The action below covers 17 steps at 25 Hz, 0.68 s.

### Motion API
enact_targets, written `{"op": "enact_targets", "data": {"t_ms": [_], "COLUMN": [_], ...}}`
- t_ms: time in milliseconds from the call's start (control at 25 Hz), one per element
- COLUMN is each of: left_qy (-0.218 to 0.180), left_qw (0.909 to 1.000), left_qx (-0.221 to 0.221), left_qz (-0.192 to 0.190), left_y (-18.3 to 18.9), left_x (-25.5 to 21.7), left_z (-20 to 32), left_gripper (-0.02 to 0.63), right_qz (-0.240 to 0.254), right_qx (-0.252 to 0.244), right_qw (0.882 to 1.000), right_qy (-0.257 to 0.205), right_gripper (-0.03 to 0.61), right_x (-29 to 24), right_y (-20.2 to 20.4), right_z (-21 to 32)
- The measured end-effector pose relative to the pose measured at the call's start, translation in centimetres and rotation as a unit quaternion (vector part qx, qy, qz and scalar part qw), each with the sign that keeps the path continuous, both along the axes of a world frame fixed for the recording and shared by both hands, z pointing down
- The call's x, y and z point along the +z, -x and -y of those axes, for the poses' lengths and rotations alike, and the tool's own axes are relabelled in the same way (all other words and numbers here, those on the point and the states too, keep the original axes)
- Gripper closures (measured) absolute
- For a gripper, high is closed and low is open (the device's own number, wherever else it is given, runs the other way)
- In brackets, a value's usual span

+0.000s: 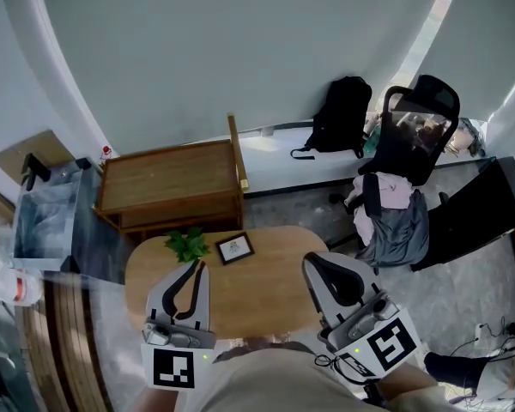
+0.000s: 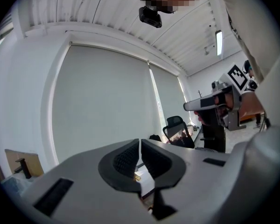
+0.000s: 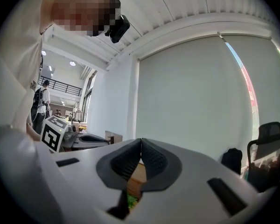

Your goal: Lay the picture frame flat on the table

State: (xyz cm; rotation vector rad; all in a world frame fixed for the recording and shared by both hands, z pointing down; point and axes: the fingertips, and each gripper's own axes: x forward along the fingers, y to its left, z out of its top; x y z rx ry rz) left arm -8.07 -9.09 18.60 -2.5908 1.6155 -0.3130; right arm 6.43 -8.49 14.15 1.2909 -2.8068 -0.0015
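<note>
I record the left gripper [image 1: 191, 275] and right gripper [image 1: 324, 269] both closed and empty, with the picture frame [image 1: 234, 248] on the wooden table [image 1: 266, 294] ahead of them, nearer the left.

Nothing legible turns up anywhere in view. At the far edge of the table [image 1: 275, 294], the picture frame [image 1: 234, 247] carries a small dark print on white, too tiny to read. Off the table's near edge, the left gripper [image 1: 196, 265] and right gripper [image 1: 312, 261] show only black-and-white square patterns, no letters or digits.
</note>
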Motion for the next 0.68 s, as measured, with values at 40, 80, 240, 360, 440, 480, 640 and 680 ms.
{"op": "enact_targets", "data": {"t_ms": [40,80,240,360,440,480,640,680], "left_qy": [-0.001,-0.001,0.005,-0.001,0.002,0.003,-0.001,-0.001], "left_qw": [1.0000,1.0000,1.0000,1.0000,1.0000,1.0000,1.0000,1.0000], "left_qx": [-0.001,-0.003,-0.005,-0.004,-0.005,-0.005,-0.003,-0.003], "left_qz": [-0.003,-0.005,0.000,-0.001,-0.002,-0.002,-0.004,-0.005], "left_y": [0.01,0.00,-0.14,-0.29,-0.39,-0.43,-0.49,-0.49], "left_x": [-0.07,-0.12,-0.02,-0.18,-0.16,-0.15,-0.36,-0.41], "left_z": [0.03,0.02,-0.34,-0.48,-0.56,-0.59,-0.72,-0.75], "left_gripper": [0.597,0.597,0.597,0.597,0.597,0.597,0.597,0.597], "right_qz": [-0.001,-0.001,0.001,0.000,-0.001,-0.001,0.024,0.033], "right_qx": [0.000,-0.001,-0.002,-0.004,-0.005,-0.004,-0.002,-0.001], "right_qw": [1.000,1.000,1.000,1.000,1.000,1.000,1.000,0.999], "right_qy": [0.001,0.002,0.002,0.001,0.003,0.004,0.016,0.019], "right_gripper": [0.581,0.581,0.581,0.581,0.581,0.581,0.581,0.581], "right_x": [0.10,0.21,0.42,0.49,0.62,0.67,0.46,0.36], "right_y": [0.01,0.02,-0.02,0.01,-0.01,-0.04,-0.25,-0.32], "right_z": [0.00,0.03,-0.07,-0.27,-0.30,-0.30,-0.36,-0.37]}}
